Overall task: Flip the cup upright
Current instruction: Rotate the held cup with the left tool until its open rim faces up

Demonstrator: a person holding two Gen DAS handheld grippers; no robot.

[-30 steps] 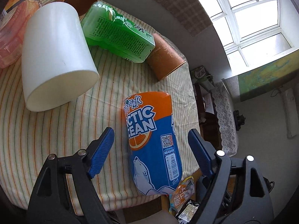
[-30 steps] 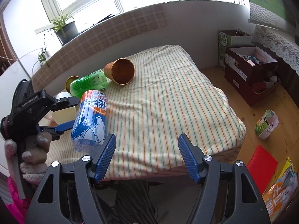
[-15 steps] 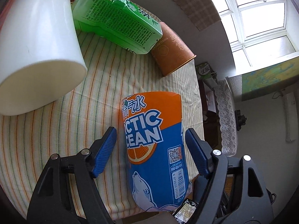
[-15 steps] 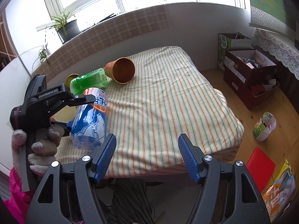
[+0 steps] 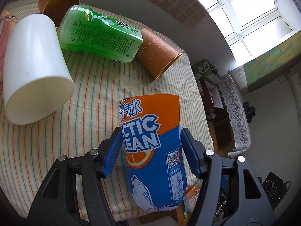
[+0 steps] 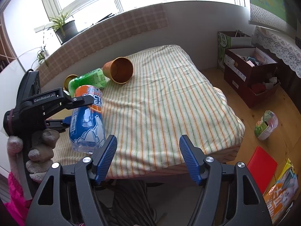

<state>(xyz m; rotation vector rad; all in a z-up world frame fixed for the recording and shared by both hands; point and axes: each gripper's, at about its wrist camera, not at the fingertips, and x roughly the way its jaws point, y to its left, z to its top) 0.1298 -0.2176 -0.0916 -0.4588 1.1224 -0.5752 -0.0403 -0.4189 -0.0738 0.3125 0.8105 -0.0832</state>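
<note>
An orange-and-blue cup made from a cut bottle point(image 5: 152, 143) lies on its side at the near edge of the striped table point(image 5: 97, 86). My left gripper point(image 5: 150, 146) is shut on it, one blue pad on each side. It also shows in the right wrist view point(image 6: 87, 116), held by the left gripper point(image 6: 56, 105). My right gripper point(image 6: 147, 152) is open and empty, apart from it, over the table's front edge.
A white cup point(image 5: 33, 56), a green cut-bottle cup point(image 5: 99, 37) and two brown cups point(image 5: 160, 54) point(image 5: 56, 0) lie on their sides behind. Boxes point(image 6: 250, 71), a red item point(image 6: 261, 163) and packets lie on the floor at right.
My left gripper moved forward around the orange-and-blue cup and closed on it. My right gripper stayed still.
</note>
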